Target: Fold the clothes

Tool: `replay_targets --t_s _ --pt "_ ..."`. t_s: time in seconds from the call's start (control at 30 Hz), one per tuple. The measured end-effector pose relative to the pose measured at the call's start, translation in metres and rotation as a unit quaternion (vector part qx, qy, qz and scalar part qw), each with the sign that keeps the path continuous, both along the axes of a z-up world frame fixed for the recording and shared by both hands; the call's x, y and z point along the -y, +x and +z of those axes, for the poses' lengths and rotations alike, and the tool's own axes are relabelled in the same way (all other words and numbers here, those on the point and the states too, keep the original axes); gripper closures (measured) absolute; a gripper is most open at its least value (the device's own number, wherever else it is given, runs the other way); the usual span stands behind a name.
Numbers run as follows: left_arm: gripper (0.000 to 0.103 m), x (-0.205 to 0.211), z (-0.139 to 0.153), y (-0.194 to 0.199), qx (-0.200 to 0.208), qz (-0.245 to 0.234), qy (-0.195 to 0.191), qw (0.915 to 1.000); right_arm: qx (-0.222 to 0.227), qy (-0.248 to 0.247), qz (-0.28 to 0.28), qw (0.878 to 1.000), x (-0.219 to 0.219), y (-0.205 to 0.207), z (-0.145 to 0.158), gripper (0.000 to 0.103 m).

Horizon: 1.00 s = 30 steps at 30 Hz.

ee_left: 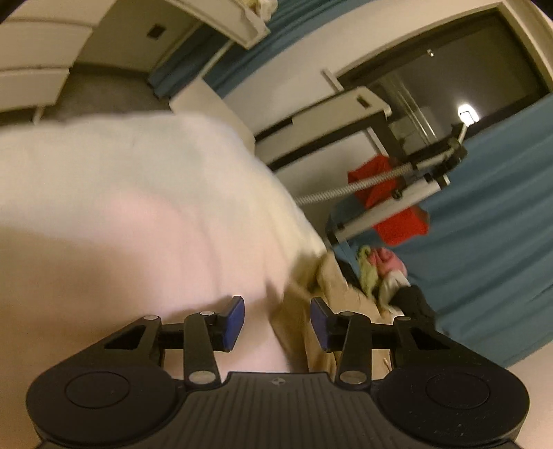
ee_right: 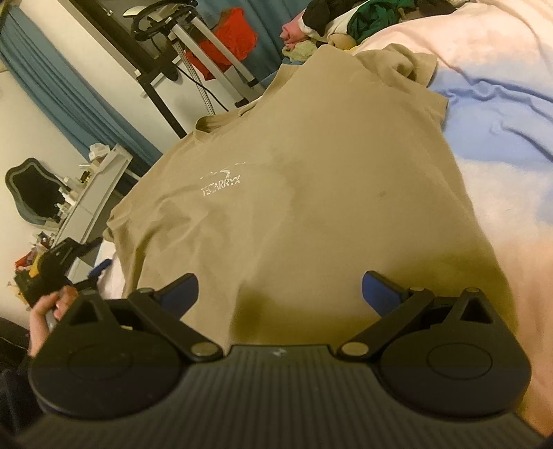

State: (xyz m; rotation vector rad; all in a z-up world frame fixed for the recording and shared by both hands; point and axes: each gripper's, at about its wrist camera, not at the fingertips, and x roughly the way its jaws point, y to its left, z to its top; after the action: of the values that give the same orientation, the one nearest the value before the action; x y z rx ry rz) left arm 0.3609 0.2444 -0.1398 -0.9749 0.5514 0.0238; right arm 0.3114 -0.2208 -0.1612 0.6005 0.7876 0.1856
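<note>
My right gripper [ee_right: 280, 293] hovering over hem end of tan T-shirt [ee_right: 293, 193], jaws spread wide, gripping nothing. My left gripper [ee_left: 277, 323] also gaping, empty, pointing past shirt's edge; view blurring. Shirt lying spread flat, print side up, on pale bedsheet [ee_right: 501, 145], one far sleeve crumpled. Judging: laid-out stage, no fold visible; could equally be shirt just flattened or reopened. Any grab needing pinch on single fabric edge, both sides matched. Beyond: unsorted clothes pile [ee_right: 345, 20], red garment [ee_right: 228, 38] on stand.
</note>
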Motion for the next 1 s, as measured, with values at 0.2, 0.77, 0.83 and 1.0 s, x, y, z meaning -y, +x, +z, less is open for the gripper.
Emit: replay_targets --t_s 0.2,0.77,0.83,1.0 --pt "0.066 0.033 -0.01 0.02 -0.004 0.009 -0.011 0.9999 -0.001 -0.003 0.006 1.0 -0.003 -0.003 -0.001 0.0" --pt "0.098 0.054 0.026 -0.057 -0.074 -0.038 0.219 0.9722 0.011 -0.072 0.007 0.997 -0.011 -0.009 0.001 0.0" --pt "0.095 0.069 0.031 -0.065 -0.081 -0.046 0.273 0.9575 0.023 -0.104 0.01 0.994 -0.018 -0.012 0.003 0.0" --pt "0.069 0.115 0.055 -0.109 -0.066 -0.08 0.354 0.9294 0.082 -0.181 -0.001 0.98 -0.036 -0.021 0.002 0.0"
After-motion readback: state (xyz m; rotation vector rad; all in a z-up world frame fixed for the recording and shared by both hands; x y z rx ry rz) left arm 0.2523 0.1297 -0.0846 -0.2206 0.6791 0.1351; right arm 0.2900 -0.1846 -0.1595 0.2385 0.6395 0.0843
